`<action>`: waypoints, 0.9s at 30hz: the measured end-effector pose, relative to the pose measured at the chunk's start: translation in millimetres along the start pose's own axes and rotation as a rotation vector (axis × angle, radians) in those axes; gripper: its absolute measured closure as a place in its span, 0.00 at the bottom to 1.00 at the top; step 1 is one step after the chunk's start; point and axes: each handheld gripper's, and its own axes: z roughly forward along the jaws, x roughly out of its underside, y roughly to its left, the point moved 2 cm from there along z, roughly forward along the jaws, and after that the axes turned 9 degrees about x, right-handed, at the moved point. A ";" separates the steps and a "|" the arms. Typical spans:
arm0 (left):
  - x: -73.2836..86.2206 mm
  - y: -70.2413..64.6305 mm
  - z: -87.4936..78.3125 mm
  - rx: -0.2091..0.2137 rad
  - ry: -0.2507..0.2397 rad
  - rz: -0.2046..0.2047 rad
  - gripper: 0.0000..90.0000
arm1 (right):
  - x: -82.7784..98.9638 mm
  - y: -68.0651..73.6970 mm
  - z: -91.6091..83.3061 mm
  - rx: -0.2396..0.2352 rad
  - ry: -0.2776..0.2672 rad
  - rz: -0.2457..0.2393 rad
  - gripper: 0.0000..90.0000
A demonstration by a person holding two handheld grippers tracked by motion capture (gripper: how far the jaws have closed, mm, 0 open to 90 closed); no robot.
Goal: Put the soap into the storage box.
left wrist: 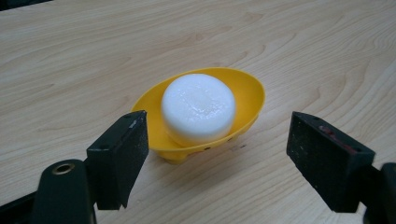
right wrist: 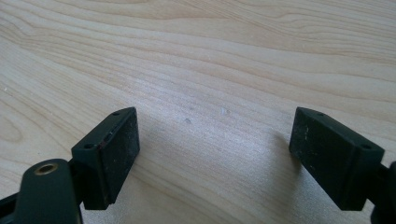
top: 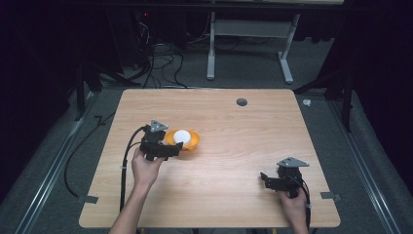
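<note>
On worktop (top: 234,126): yellow dish (left wrist: 247,100) with white soap (left wrist: 198,107), left gripper (left wrist: 217,154) fingers wide just before it; right gripper (right wrist: 215,154) fingers wide, well apart, over bare wood.

A white round puck (left wrist: 198,107) sits upright in a yellow oval dish (left wrist: 247,93), left of table centre.

A light wooden desk (top: 234,161) is carrying a yellow oval dish (top: 187,141), sitting left of centre and holding a round white soap (top: 181,137). A dark round grommet (top: 241,102) is showing near the far edge.
</note>
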 end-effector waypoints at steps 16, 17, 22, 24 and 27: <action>19.0 -0.7 -19.4 0.003 -0.035 -0.011 0.25 | 0.0 0.1 0.0 0.000 0.000 0.002 0.19; 20.0 -0.7 -20.5 0.005 -0.036 -0.010 0.25 | -0.1 0.1 0.0 0.000 0.000 0.001 0.19; 23.5 -0.7 -25.1 0.002 -0.044 -0.012 0.25 | -0.1 0.1 0.0 0.000 0.000 0.001 0.19; 24.0 -0.5 -25.9 0.000 -0.046 -0.015 0.25 | -0.1 0.1 0.0 0.000 0.000 0.001 0.19; 27.0 0.2 -28.1 -0.002 -0.052 -0.017 0.25 | 0.0 0.2 0.0 0.000 0.000 0.001 0.19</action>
